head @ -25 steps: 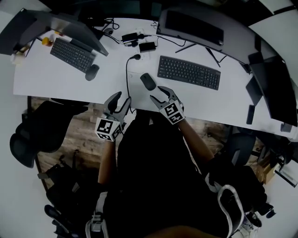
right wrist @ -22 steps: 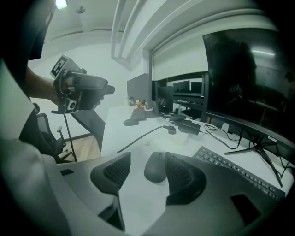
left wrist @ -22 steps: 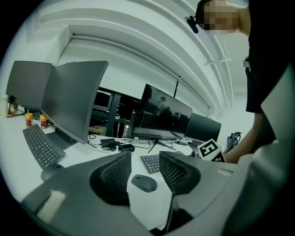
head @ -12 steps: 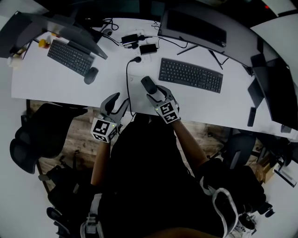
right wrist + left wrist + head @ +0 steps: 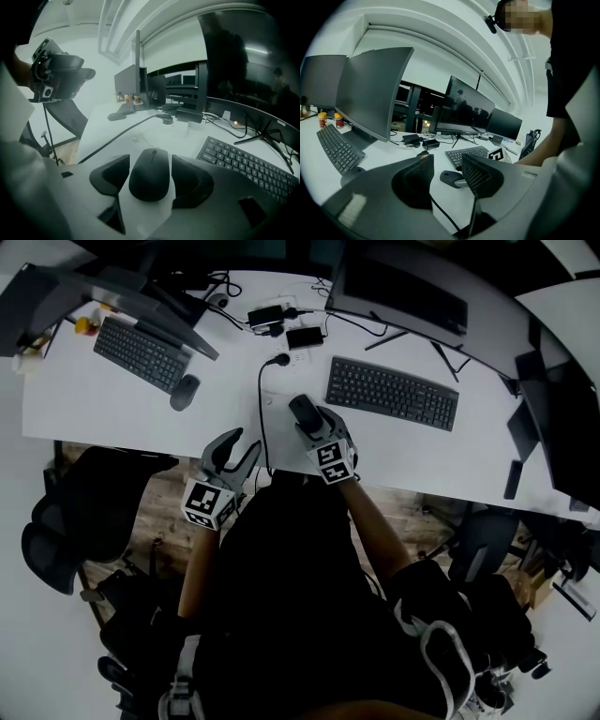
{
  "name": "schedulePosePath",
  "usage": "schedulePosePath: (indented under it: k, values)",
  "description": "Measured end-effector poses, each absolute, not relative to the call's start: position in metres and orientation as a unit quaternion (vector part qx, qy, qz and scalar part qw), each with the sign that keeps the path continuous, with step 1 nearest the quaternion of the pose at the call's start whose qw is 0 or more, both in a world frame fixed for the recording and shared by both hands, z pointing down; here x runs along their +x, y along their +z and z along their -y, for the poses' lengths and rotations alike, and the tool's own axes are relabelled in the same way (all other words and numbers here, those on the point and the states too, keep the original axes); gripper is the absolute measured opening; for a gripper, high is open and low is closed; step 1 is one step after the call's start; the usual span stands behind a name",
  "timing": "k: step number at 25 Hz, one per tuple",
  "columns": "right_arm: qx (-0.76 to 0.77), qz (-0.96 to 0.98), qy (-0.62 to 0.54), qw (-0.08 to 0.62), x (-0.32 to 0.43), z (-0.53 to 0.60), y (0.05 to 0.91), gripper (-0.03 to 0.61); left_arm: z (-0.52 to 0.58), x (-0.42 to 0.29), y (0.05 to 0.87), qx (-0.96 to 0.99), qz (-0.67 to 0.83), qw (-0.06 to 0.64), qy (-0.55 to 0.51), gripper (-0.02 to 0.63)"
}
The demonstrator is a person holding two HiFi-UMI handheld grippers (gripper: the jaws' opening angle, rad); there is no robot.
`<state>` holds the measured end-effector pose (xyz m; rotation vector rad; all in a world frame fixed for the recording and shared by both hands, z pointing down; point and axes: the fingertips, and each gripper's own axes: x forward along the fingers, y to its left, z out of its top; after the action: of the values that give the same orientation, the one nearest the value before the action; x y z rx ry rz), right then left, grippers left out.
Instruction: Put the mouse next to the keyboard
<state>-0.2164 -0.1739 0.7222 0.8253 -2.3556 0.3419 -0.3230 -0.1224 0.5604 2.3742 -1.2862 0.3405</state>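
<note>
A black mouse (image 5: 300,409) lies on the white desk (image 5: 112,413), left of the black keyboard (image 5: 392,393). My right gripper (image 5: 311,420) is lowered over it, one jaw on each side. In the right gripper view the mouse (image 5: 150,178) sits between the jaws. A thin strip of desk shows by the left pad. The jaws have just been opening, and the right gripper (image 5: 149,161) stands open around the mouse. The keyboard (image 5: 248,166) lies to the right. My left gripper (image 5: 234,448) hangs open and empty at the desk's near edge. From it I see the mouse (image 5: 451,178) and keyboard (image 5: 468,153).
A black cable (image 5: 261,409) runs across the desk just left of the mouse. A second keyboard (image 5: 142,351) and second mouse (image 5: 185,392) lie at the far left. Monitors line the back edge, with power adapters (image 5: 281,324) between them. An office chair (image 5: 84,512) stands left.
My right gripper has moved forward and down from the desk's near edge, and its jaws now flank the mouse. The left gripper has shifted only slightly.
</note>
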Motion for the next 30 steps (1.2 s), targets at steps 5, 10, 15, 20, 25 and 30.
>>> schedulePosePath:
  k: [5,10,15,20,25,30]
  values:
    - [0.322,0.878,0.137,0.325,-0.221,0.179,0.738,0.295,0.121,-0.330,0.567,0.852,0.460,0.215,0.130,0.167]
    - [0.324,0.867,0.152,0.347,-0.221,0.178,0.753,0.302,0.126,-0.330,0.563,0.855,0.457,0.214,0.125,0.167]
    - [0.324,0.861,0.156,0.358,-0.224,0.178,0.757,0.301,0.129,-0.330,0.562,0.859,0.451,0.212,0.119,0.168]
    - [0.323,0.862,0.155,0.359,-0.222,0.178,0.757,0.299,0.131,-0.326,0.559,0.863,0.446,0.208,0.115,0.167]
    - [0.323,0.863,0.155,0.357,-0.223,0.179,0.757,0.298,0.132,-0.321,0.556,0.868,0.440,0.201,0.114,0.166]
    - [0.324,0.861,0.161,0.358,-0.222,0.178,0.758,0.296,0.126,-0.314,0.556,0.871,0.434,0.201,0.116,0.164]
